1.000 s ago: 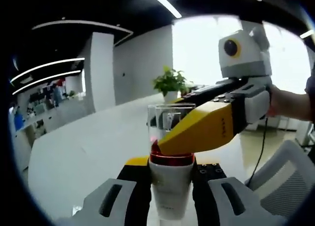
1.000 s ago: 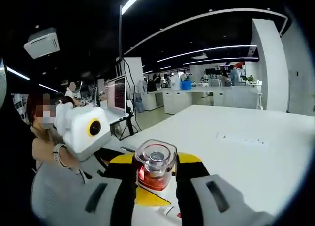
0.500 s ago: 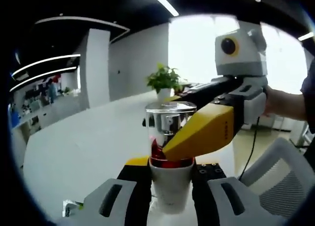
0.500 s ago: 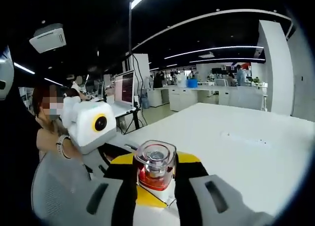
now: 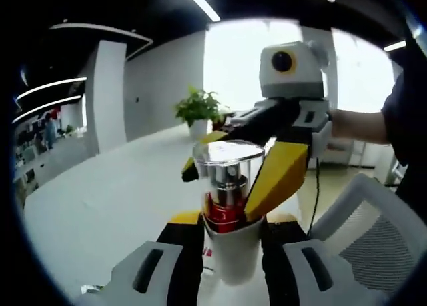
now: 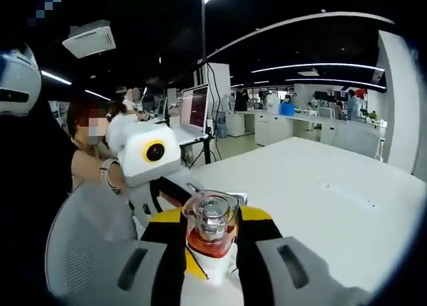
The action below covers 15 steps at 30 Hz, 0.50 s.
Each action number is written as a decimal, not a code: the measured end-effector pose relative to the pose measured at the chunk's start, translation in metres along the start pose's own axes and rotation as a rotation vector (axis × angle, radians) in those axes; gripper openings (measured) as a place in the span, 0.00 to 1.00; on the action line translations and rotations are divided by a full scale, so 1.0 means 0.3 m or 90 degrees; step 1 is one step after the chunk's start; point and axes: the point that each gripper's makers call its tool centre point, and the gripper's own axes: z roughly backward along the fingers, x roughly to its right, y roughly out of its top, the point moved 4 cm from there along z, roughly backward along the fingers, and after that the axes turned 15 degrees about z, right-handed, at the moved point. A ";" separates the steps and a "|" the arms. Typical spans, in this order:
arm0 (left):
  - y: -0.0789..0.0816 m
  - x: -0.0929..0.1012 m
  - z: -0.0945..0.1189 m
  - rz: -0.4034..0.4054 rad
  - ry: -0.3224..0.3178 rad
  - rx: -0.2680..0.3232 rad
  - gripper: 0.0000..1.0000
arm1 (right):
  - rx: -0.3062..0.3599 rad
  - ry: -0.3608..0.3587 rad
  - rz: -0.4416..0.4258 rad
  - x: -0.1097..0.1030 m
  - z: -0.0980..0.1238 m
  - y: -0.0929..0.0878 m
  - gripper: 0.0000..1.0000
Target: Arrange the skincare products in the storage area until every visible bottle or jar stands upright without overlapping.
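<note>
In the left gripper view, the left gripper point(image 5: 230, 243) rises from the bottom edge with its black fingers point(image 5: 189, 253) closed on the white body of a bottle point(image 5: 230, 253), which stands upright between them, lifted above the white tabletop point(image 5: 113, 193). The bottle has a red collar and a clear cap point(image 5: 227, 163) over a silver pump. The right gripper point(image 5: 250, 163) reaches in from the right of the bottle, held by a person's hand point(image 5: 347, 126), and its yellow-and-black fingers point(image 5: 277, 179) lie on either side of the clear cap, clamped on it. Behind the bottle, far across the tabletop, stands a potted plant point(image 5: 197, 113), and to the right of the bottle, lower down, is the mesh back of a chair point(image 5: 373, 233). In the right gripper view, the right gripper point(image 6: 210, 243) comes up from the bottom edge, and the bottle point(image 6: 210, 236) is seen from above its cap, held between the black fingers point(image 6: 250, 249), which press on the clear cap point(image 6: 210, 213). Just left of the bottle and behind it, the left gripper point(image 6: 170, 199) holds the bottle's lower part. Farther left of the bottle sits a person point(image 6: 93, 166), and behind the bottle a computer screen point(image 6: 199, 109) stands on a stand. The white tabletop point(image 6: 327, 213) stretches away to the right of the bottle.
</note>
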 end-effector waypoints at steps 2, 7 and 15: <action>-0.001 0.007 -0.004 -0.016 -0.015 -0.006 0.31 | 0.006 0.015 0.009 -0.009 -0.001 -0.001 0.27; -0.017 0.024 -0.011 -0.028 -0.062 -0.027 0.33 | 0.003 0.054 0.031 -0.036 -0.007 -0.008 0.27; -0.039 0.039 -0.028 -0.046 -0.098 -0.047 0.33 | 0.020 0.102 0.051 -0.070 -0.007 -0.026 0.27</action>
